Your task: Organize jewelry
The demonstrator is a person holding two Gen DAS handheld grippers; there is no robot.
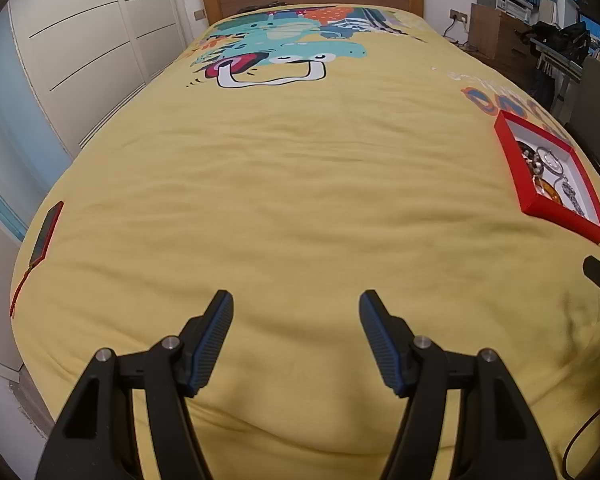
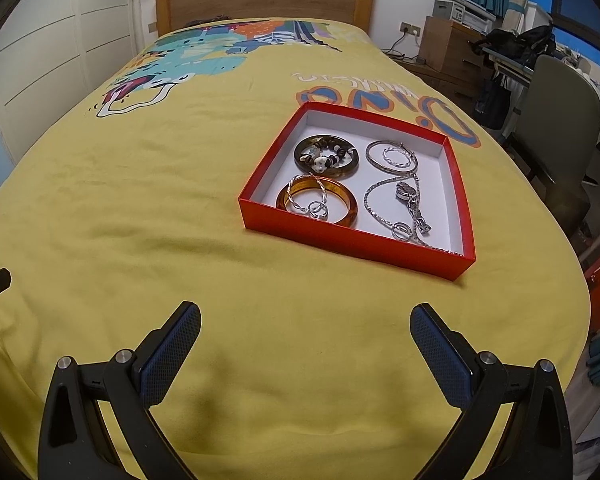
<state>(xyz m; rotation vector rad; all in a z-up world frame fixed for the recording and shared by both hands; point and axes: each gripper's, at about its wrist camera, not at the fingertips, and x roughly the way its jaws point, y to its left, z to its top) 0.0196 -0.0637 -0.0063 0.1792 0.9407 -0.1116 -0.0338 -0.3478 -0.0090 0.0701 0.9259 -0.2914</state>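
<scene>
Both grippers hang over the yellow bedspread (image 2: 180, 208) with nothing in them: the left gripper (image 1: 296, 300) has its jaws spread wide over bare cloth, and the right gripper (image 2: 305, 316) is spread just as wide, aimed at the red box (image 2: 256, 200) ahead of it. All the jewelry I can see sits inside that box, on its white floor: a dark bangle (image 2: 326, 155) with a beaded bracelet lying across it at the back left, an amber bangle (image 2: 317, 203) with thin silver rings on top at the front left, silver hoops (image 2: 391, 157) at the back right, and a chain with a small watch (image 2: 407, 196) trailing to the front right. Pieces are grouped roughly by corner, probably sorted that way. The box lies well off to the left gripper's right side, so the right one looks better placed to reach in. A flat red case with a tassel (image 1: 47, 232) rests at the bed's far left edge, apart from everything. Judging by the empty cloth, sorting looks nearly finished.
</scene>
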